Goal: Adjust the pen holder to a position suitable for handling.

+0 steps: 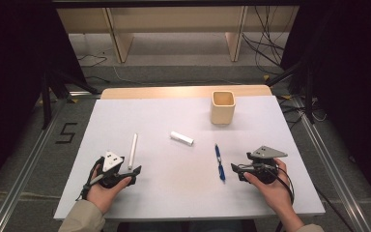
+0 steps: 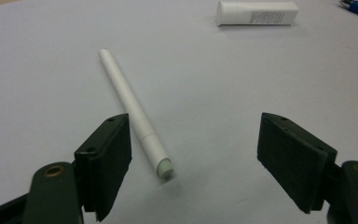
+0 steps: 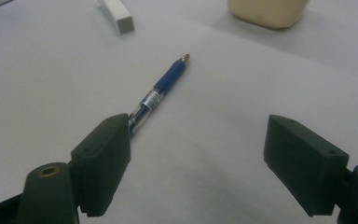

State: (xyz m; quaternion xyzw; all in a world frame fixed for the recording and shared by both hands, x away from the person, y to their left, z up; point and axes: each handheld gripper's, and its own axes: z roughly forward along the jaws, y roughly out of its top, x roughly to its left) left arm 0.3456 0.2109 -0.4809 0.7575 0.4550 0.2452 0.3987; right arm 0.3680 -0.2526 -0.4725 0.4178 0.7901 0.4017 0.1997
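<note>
A white pen (image 1: pixel 133 151) lies on the white table sheet (image 1: pixel 174 193) at the left. Its near end rests just beside the left jaw of my left gripper (image 1: pixel 134 174), which stands open with nothing between its jaws. In the left gripper view the white pen (image 2: pixel 130 107) runs away from my left gripper (image 2: pixel 195 126). A blue pen (image 1: pixel 220 162) lies right of centre, just ahead of my open right gripper (image 1: pixel 236 172). In the right gripper view the blue pen (image 3: pixel 165 84) passes behind the left jaw of my right gripper (image 3: pixel 196 123), untouched.
A beige square cup (image 1: pixel 222 107) stands upright at the back right of the sheet. A short white tube (image 1: pixel 181 138) lies near the middle, between the two pens. Both hands rest low near the table's front edge.
</note>
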